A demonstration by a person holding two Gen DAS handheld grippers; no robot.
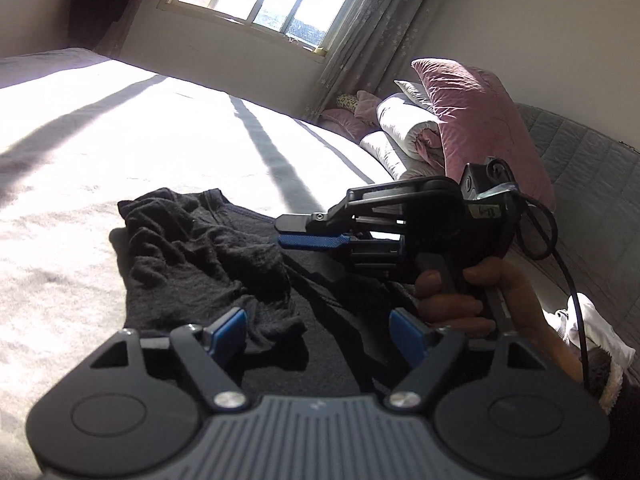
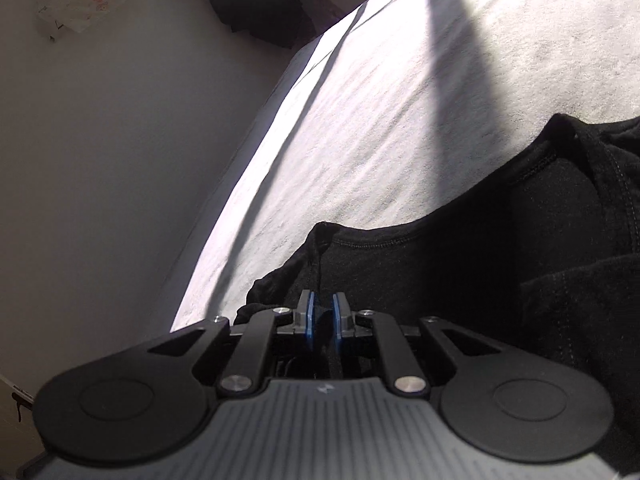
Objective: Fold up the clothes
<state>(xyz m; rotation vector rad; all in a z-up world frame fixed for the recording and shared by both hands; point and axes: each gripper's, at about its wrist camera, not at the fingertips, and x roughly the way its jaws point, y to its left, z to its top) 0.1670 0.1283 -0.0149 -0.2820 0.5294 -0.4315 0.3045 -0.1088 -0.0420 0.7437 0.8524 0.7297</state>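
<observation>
Black knit garment [image 1: 200,248] lies on the bed [image 1: 120,128], one part bunched in wrinkles, the part nearer me spread flatter. Hemmed edge [image 2: 372,242] shows in the right wrist view.

My left claw [image 1: 320,332] hangs above the near edge of the cloth, blue pads wide apart, holding nothing. My right claw [image 2: 323,320] has its pads drawn close, with a dark fold of the garment between them; I judge it pinched on the fabric near a corner, by the bed's side edge. From the left view the right claw sits level, low over the cloth, gripped by a hand [image 1: 460,300].

Judgement: garment is not lying folded. To fold well, keep the right pinch firm, take a matching edge with the left, pull the bunched part taut so wrinkles flatten before any crease. Pink pillow [image 1: 480,120] sits well apart.
</observation>
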